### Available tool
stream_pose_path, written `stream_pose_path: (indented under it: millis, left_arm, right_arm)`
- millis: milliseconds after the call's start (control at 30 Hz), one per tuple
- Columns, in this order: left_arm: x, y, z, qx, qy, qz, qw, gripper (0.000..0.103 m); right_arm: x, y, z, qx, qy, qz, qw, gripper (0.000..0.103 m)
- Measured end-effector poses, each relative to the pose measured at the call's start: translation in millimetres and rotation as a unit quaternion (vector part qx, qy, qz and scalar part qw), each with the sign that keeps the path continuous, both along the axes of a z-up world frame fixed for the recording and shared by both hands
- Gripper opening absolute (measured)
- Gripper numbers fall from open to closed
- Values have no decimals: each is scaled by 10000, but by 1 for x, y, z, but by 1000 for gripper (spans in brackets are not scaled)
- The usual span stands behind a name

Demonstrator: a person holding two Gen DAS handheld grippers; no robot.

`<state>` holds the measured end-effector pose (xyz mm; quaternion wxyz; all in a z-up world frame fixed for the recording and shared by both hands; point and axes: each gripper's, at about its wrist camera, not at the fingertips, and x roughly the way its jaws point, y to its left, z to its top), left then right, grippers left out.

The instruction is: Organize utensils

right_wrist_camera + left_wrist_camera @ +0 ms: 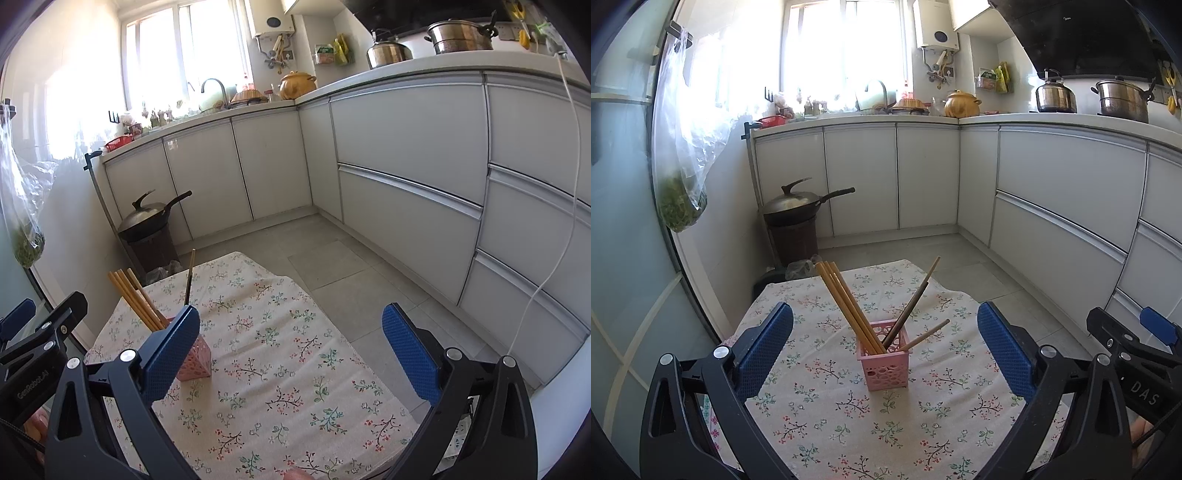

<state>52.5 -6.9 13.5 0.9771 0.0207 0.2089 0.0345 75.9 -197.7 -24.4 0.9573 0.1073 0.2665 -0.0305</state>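
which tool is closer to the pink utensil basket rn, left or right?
Left. The left tool is open and faces the pink basket, which sits centered between its pads. The right tool is open too, off to the basket's right over bare tablecloth.

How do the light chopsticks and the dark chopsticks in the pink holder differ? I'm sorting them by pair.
The light chopsticks are pale yellow-tan and lean left as a tight bundle; the dark chopsticks are brown and lean right. The light ones stay side by side, while the dark ones splay apart, one tilting much lower. Both sets stand inside the pink holder, with nothing gripping them.
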Motion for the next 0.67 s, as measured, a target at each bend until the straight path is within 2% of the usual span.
stream_pose_path:
  millis: [200, 300, 400, 500, 667]
  left_arm:
    - [1, 0, -1, -59, 37, -124, 9999, 95]
    - [1, -1, -2, -27, 10, -160, 9999, 89]
    - [0, 0, -1, -72, 0, -170, 9998, 89]
    - [1, -1, 0, -25, 33, -191, 9998, 96]
    - [-1, 0, 2, -70, -7, -142, 9999, 96]
  right_arm:
    - [1, 0, -2, -5, 19, 7, 10000, 96]
    - [1, 0, -3, -11, 37, 9, 10000, 96]
    - [2, 0, -2, -20, 54, 10, 10000, 96]
    - [1, -1, -2, -13, 51, 9, 10000, 96]
    - [1, -2, -1, 1, 47, 4, 10000, 96]
